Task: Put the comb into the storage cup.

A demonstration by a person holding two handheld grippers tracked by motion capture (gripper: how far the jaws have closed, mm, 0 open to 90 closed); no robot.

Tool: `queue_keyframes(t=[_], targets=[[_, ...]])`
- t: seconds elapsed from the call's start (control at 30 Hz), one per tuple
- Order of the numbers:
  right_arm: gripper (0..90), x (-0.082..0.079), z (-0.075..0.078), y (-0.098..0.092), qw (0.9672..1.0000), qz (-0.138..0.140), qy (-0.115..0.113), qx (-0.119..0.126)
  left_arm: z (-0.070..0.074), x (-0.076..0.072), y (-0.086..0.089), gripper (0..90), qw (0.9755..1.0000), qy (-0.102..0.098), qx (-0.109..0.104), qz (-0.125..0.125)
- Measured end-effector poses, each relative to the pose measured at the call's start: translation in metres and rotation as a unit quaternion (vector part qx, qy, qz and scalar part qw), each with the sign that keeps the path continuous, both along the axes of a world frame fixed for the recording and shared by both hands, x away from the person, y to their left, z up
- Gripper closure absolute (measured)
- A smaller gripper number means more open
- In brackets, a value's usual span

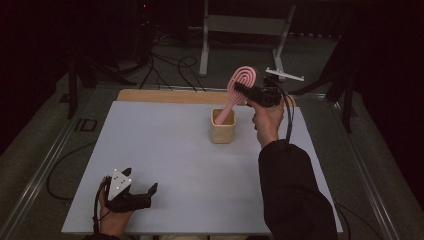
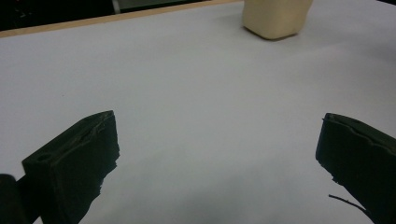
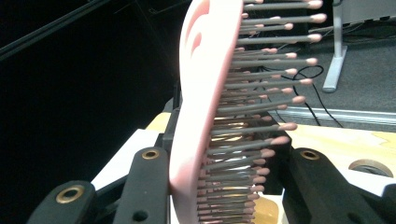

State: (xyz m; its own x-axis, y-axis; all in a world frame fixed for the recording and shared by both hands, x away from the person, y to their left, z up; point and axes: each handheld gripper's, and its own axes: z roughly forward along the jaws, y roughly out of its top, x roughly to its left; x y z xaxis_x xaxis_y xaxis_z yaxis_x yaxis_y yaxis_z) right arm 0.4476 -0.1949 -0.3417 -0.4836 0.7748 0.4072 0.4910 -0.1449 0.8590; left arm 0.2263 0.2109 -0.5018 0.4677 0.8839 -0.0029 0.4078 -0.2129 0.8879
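Note:
A pink hairbrush with a spiral head leans up out of a beige cup at the back middle of the white table, its handle down inside the cup. My right gripper is shut on the brush head, held from the right by a hand in a dark sleeve. In the right gripper view the brush stands edge-on between the black jaws, bristles pointing right, and the gripper clamps its lower part. My left gripper rests open at the table's front left with nothing in it; the cup stands far ahead of it.
A wooden strip runs along the table's back edge. Behind it a metal stand and cables lie on the dark floor. A white bracket sits just behind the right hand.

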Motion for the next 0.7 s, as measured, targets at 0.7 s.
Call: queue_keyframes(t=[0.7], targets=[[63.7, 0.002, -0.011, 0.005, 0.9999, -0.006, 0.006, -0.008, 0.000, 0.000, 0.000, 0.0, 1.0000, 0.001, -0.001, -0.001]])
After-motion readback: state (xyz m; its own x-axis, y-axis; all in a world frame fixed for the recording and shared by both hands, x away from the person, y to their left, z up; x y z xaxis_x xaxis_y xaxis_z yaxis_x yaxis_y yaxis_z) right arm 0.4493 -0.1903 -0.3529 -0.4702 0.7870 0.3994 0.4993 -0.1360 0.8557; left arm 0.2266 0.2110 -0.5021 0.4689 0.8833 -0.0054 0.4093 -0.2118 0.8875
